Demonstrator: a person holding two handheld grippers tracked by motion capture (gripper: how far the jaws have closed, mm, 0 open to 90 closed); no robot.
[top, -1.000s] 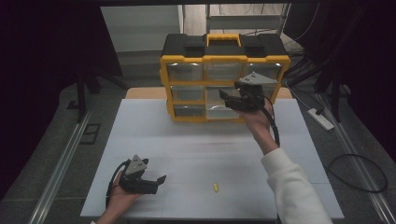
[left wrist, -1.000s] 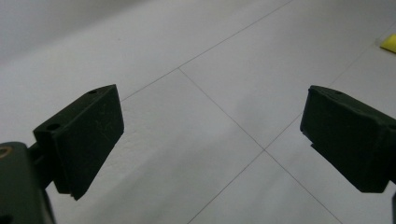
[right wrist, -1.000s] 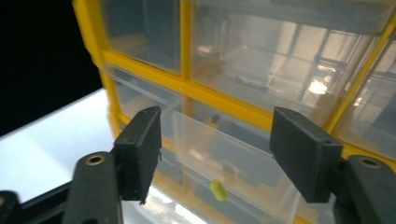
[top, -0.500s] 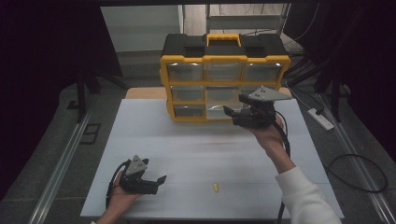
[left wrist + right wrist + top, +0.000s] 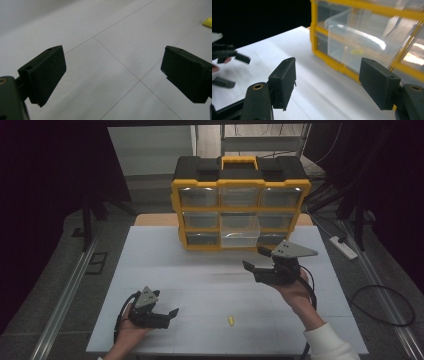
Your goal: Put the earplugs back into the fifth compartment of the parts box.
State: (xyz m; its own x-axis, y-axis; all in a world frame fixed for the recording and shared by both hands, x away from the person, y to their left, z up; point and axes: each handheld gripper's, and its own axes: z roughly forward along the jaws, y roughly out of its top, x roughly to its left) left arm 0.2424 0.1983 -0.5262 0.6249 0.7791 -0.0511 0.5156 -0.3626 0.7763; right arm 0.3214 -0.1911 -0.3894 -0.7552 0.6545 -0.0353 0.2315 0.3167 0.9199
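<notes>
The right gripper (image 5: 259,259) has pulled back from the yellow box (image 5: 240,205) w/ jaws wide, nothing held. One clear drawer (image 5: 241,235) sticks out, so it's prob. ready to fill. The left gripper (image 5: 170,316) rests spread on the table (image 5: 200,280), near the small yellow piece (image 5: 230,321).

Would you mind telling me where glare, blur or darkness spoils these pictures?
High view: dark surroundings, evenly lit table, glare on the organizer's top drawers. Left gripper view: soft throughout, the yellow piece a blur at the edge. Right gripper view: bright glare on the pulled-out drawer, the far left gripper smeared, black background.
</notes>
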